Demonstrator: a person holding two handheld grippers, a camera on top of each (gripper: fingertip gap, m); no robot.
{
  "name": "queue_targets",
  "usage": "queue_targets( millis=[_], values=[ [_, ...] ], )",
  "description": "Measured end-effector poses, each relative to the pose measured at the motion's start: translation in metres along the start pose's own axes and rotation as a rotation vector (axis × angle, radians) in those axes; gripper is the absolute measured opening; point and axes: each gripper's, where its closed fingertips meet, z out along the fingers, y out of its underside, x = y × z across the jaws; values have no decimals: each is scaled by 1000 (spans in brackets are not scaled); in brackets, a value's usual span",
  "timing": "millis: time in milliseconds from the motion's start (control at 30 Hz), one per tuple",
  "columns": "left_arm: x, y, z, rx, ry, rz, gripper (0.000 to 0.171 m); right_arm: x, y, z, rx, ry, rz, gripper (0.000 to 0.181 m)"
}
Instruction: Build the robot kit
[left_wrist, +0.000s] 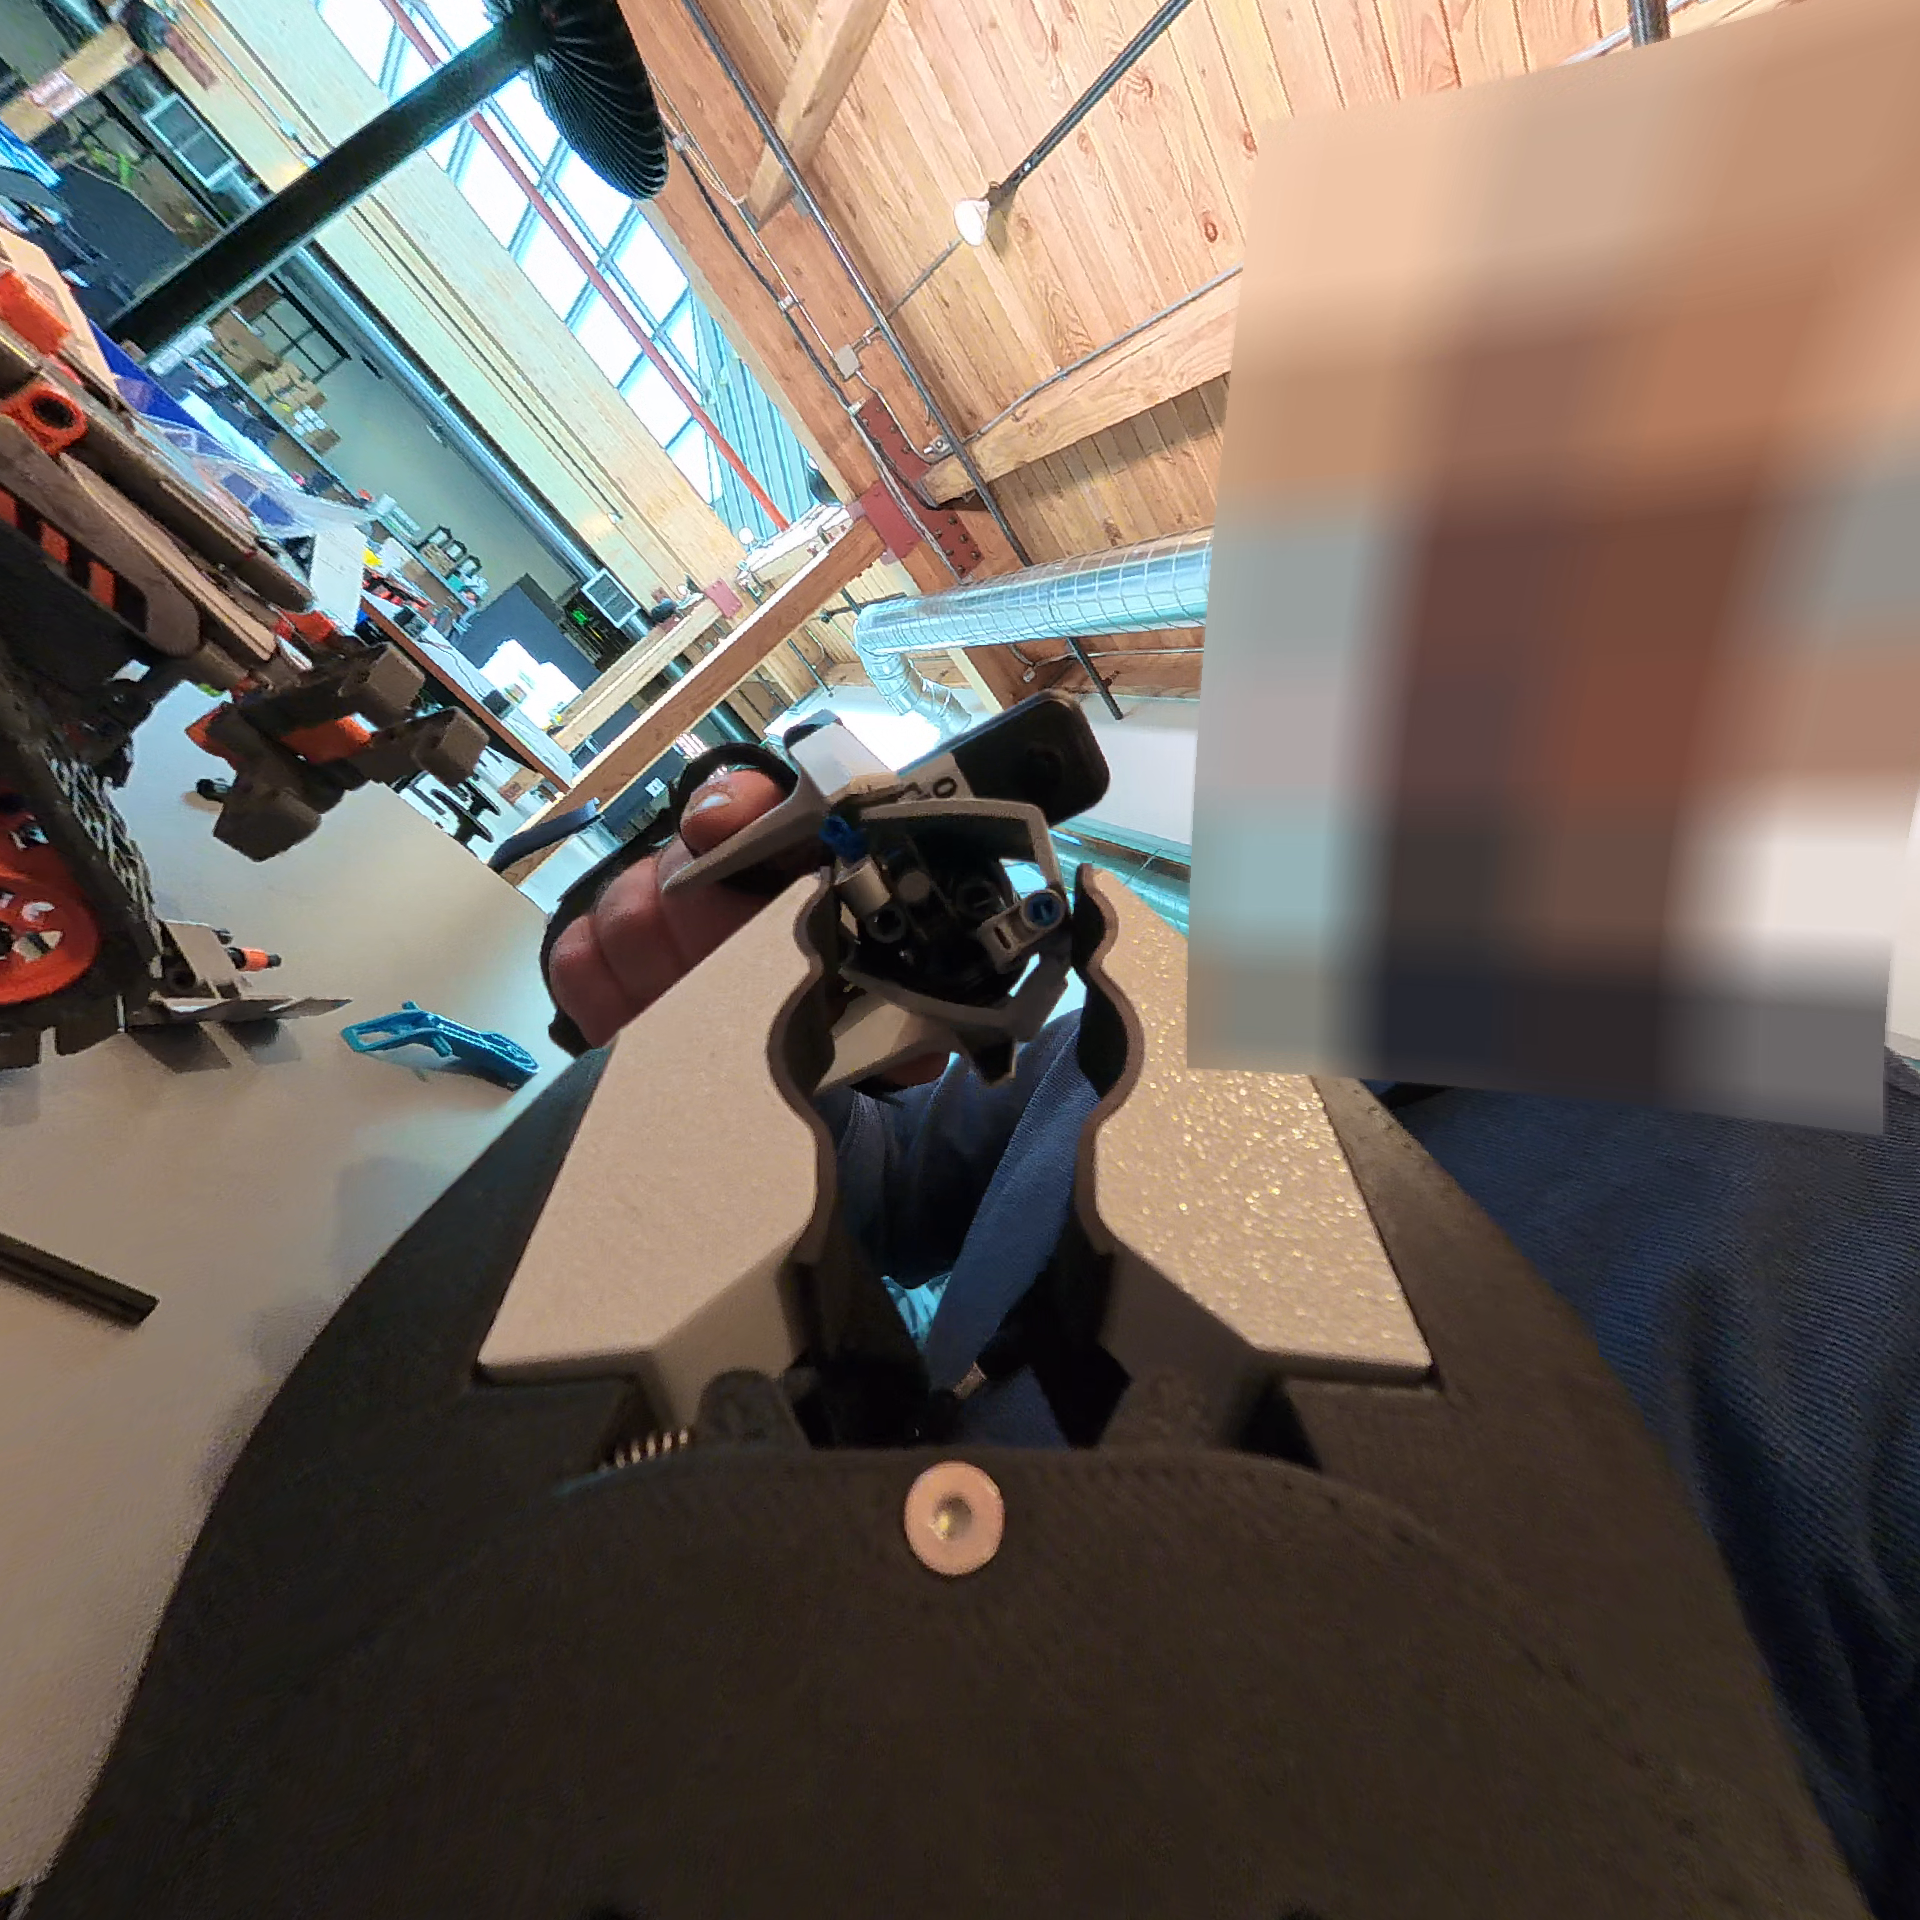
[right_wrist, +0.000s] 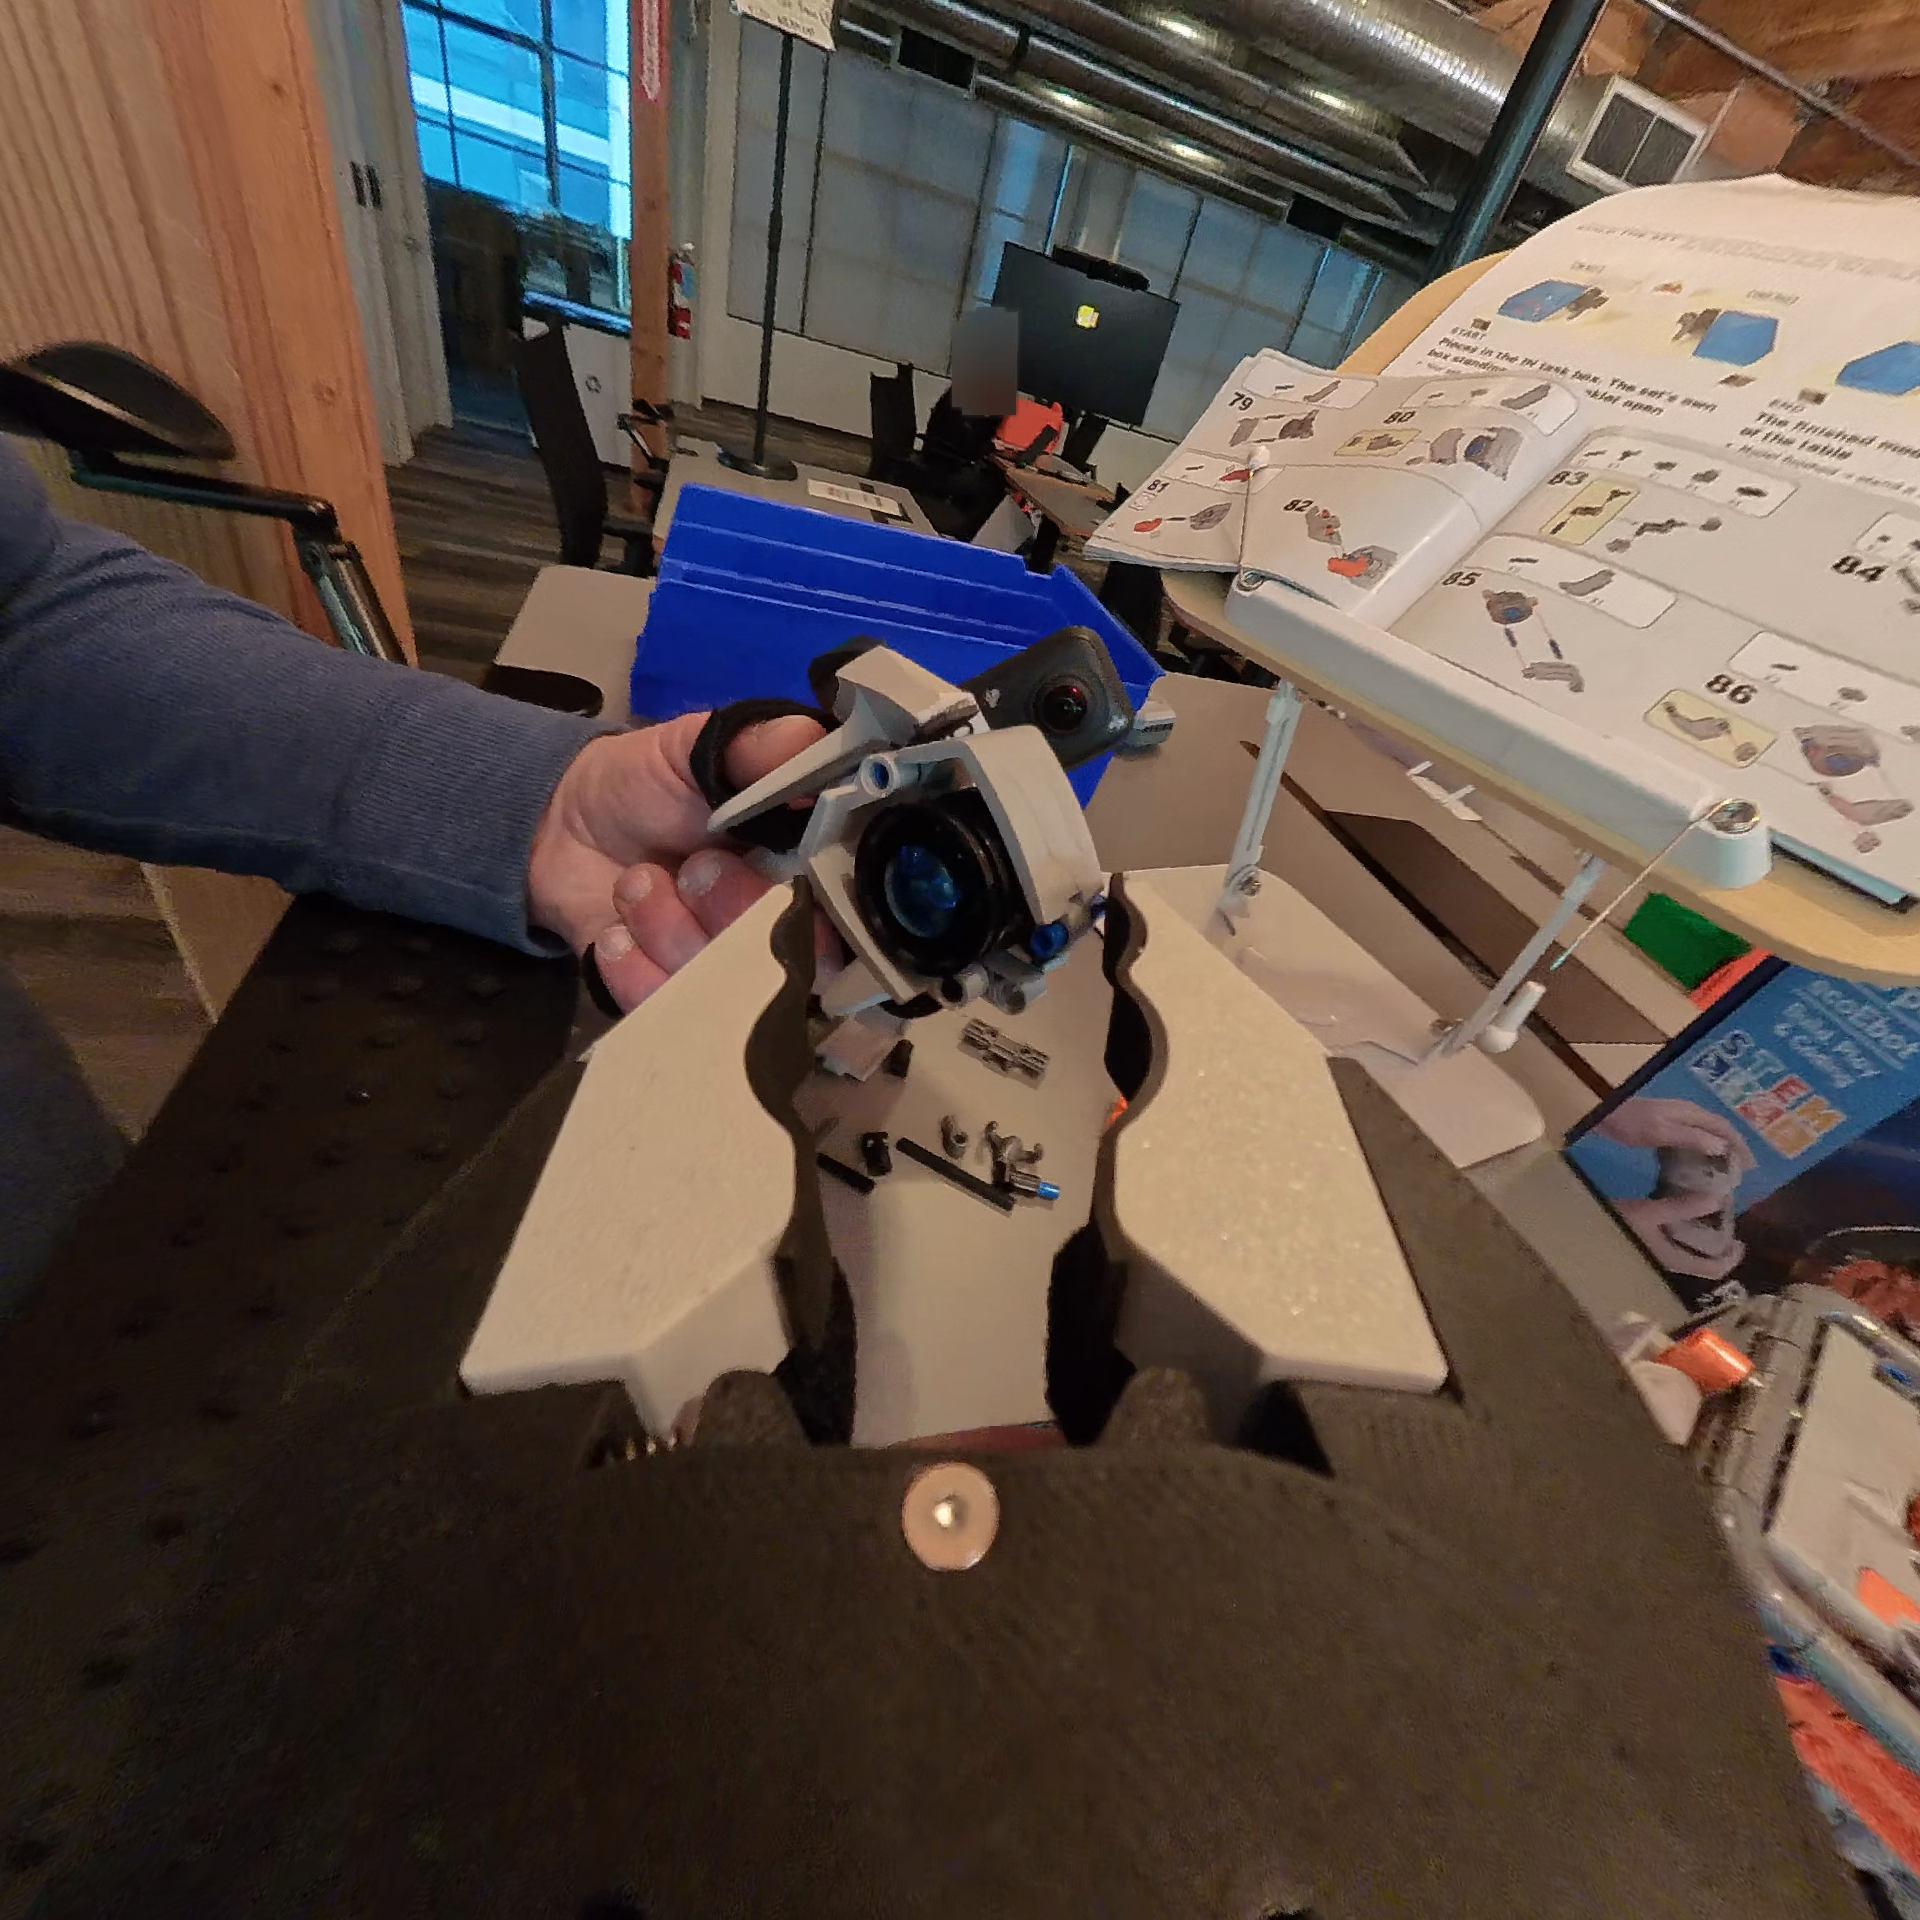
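Gripping one grey-and-black brick assembly (right_wrist: 940, 894) from both sides above the surface (right_wrist: 935, 1299), the left tool (left_wrist: 945, 935) and right tool (right_wrist: 951, 914) each clamp it; loose parts (right_wrist: 956, 1148) lie below.

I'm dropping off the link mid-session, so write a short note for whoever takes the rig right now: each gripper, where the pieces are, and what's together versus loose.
Left gripper: shut on the small grey-and-black assembly, held up off the table.
Right gripper: its fingers also close on the same assembly from the opposite side.
Together: the assembly has a black round part with a blue centre set in grey panels.
Loose: small pins and connectors lie on the table under the right gripper, and a turquoise piece lies to the left.
Nearby: an open instruction booklet on its stand, a blue bin, and a larger orange-and-grey model.
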Motion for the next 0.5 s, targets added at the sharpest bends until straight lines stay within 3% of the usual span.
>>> queue_targets(
  millis=[300,500],
  values=[
    [6,10,6,-74,67,-40,41,-11,-3,0,42,-130,171,61],
    [2,4,5,-43,30,-27,42,-6,-1,0,49,-136,227,56]
  ],
)
